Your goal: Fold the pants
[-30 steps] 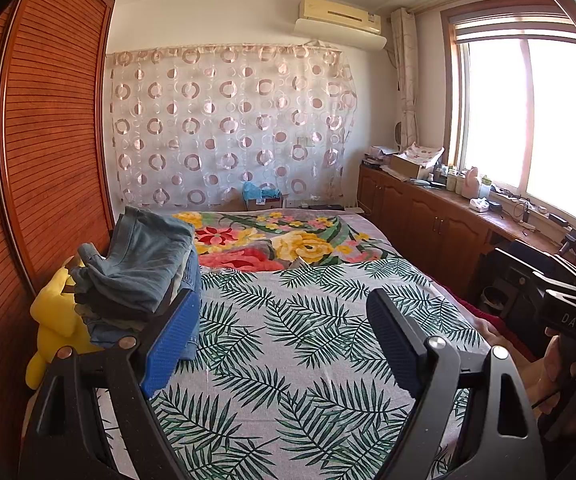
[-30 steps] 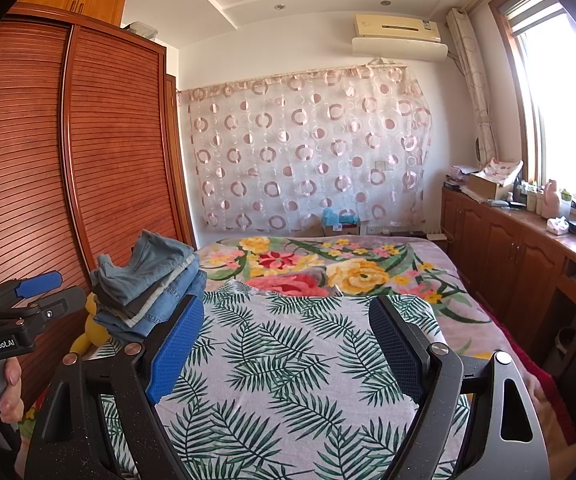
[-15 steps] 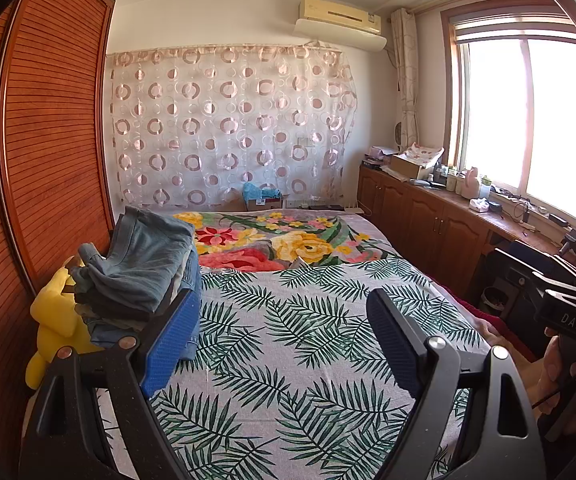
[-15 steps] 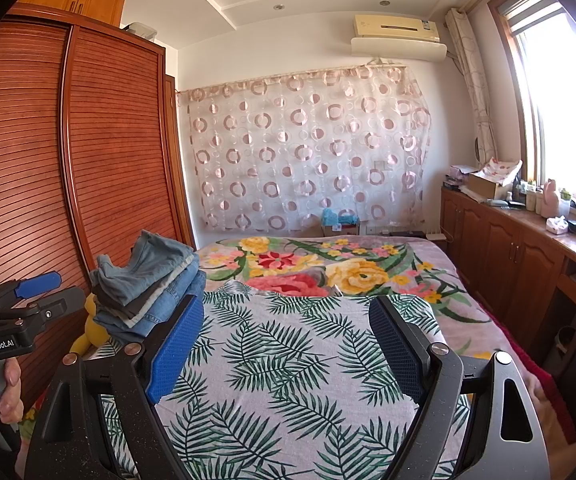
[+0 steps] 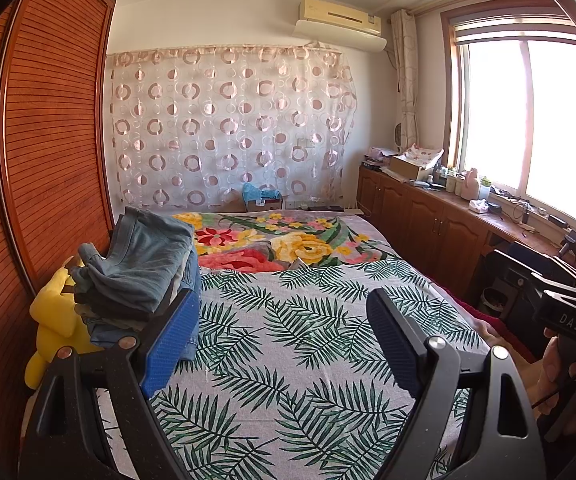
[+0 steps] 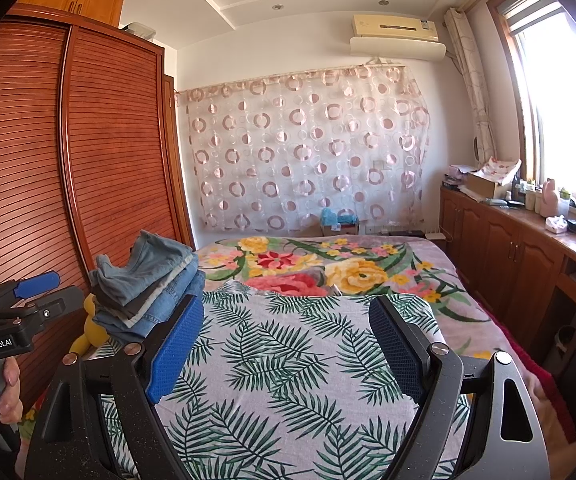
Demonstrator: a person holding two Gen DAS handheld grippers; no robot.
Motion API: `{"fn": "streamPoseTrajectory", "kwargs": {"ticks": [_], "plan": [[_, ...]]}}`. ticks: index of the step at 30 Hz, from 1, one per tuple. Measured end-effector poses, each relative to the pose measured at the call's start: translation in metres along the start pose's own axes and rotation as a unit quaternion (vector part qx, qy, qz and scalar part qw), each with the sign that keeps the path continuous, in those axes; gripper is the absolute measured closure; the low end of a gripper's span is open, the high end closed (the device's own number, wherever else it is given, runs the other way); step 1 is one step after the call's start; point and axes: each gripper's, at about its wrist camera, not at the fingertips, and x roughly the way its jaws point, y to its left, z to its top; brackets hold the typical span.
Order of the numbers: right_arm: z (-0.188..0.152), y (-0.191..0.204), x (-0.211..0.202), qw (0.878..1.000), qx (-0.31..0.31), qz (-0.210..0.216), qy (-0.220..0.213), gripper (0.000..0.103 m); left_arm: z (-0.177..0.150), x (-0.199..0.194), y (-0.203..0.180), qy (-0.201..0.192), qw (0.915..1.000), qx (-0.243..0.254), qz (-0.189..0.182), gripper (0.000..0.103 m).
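While both grippers (image 5: pixel 282 336) (image 6: pixel 286 344) gape empty, the folded pants stack (image 5: pixel 140 268) runs lengthwise up the bed (image 5: pixel 308 360) — leaning left.

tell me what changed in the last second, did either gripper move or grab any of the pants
Nothing visibly changed. The left gripper and right gripper are open and empty above the bed, and the stack of pants lies untouched by the wardrobe.

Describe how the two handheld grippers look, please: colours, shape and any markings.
Both are black plastic with two angled fingers, textured blue pads and round silver pivot screws. The left gripper carries white "GenRobot.AI" lettering on its pistol-style handle; the right gripper reads "DAS", with a thin black cable beside its handle.
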Motion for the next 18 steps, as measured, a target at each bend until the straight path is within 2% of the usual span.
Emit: {"fn": "streamPoseTrajectory", "kwargs": {"ticks": [18], "plan": [[-0.0010,0.0003,-0.0010,1.000,0.000,-0.001,0.000,0.017,-0.0012,0.0007,0.0001,0.000,1.0000,0.000,0.000,0.017]]}}
